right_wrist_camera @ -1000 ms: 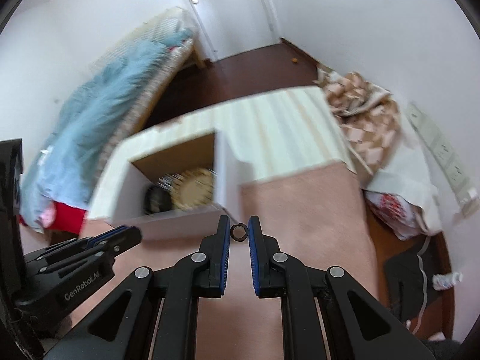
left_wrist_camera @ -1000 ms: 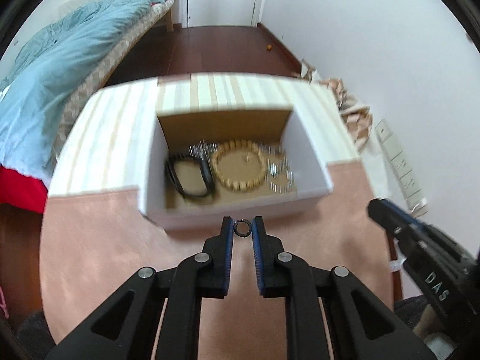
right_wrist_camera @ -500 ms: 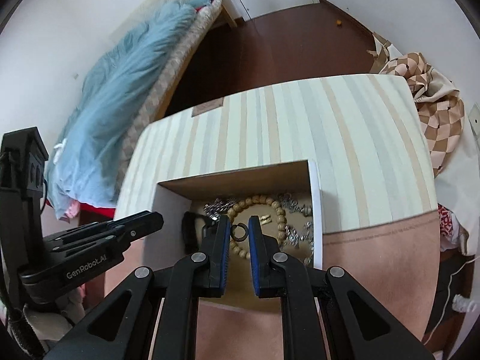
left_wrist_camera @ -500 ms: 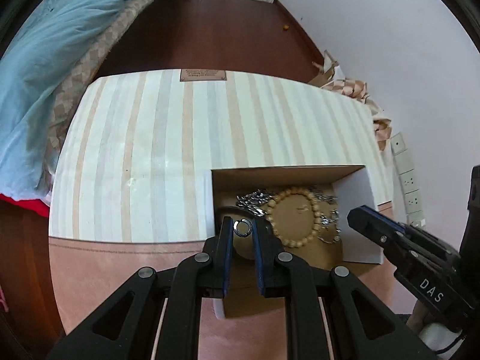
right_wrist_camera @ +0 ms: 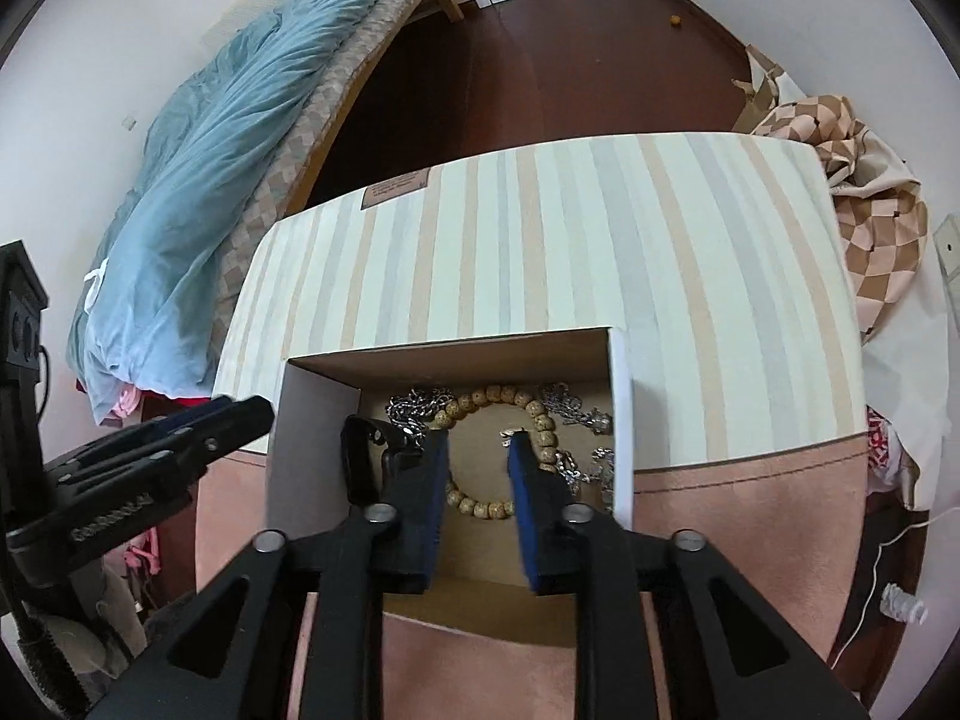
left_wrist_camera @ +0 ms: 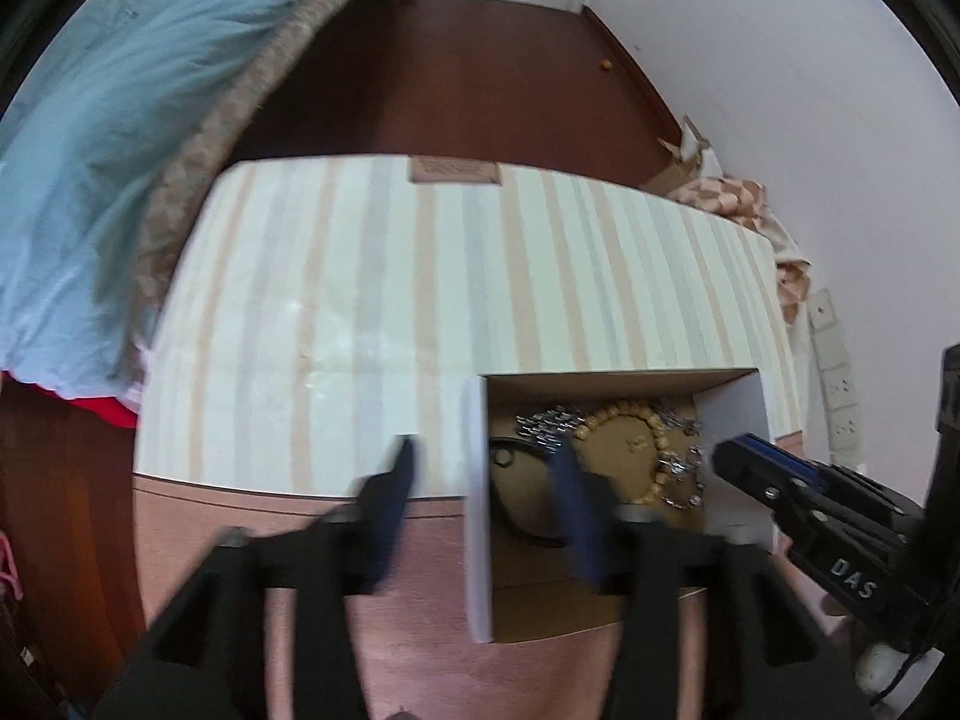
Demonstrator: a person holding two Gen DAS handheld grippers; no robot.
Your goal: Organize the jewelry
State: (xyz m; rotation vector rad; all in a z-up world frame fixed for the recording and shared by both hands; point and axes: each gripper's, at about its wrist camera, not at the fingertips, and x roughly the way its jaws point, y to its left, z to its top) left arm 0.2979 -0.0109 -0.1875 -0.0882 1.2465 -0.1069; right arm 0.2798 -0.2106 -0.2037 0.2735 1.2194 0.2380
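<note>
A white cardboard box (right_wrist_camera: 306,450) stands on the cloth-covered table. It holds a wooden bead bracelet (right_wrist_camera: 498,396), silver chains (right_wrist_camera: 420,405) and a black band (right_wrist_camera: 360,456). My right gripper (right_wrist_camera: 477,456) hangs over the bracelet. Its jaws are opening and no ring sits between the pads. A small metal piece (right_wrist_camera: 507,433) shows just beyond the right fingertip. My left gripper (left_wrist_camera: 486,480) is blurred and its jaws are opening wide astride the box's left wall (left_wrist_camera: 477,510), nothing between them. A small dark ring (left_wrist_camera: 503,457) lies in the box by the black band (left_wrist_camera: 528,516).
The table carries a striped cloth (right_wrist_camera: 540,240) at the far half and a pink cloth (right_wrist_camera: 750,510) at the near half. A bed with a blue duvet (right_wrist_camera: 228,168) stands at the left. A checkered cloth heap (right_wrist_camera: 870,210) and wall sockets (left_wrist_camera: 834,384) lie at the right.
Both grippers carried small rings from the pink cloth to above the box. Their jaws have since parted, the left much wider, and neither ring is between the pads now.
</note>
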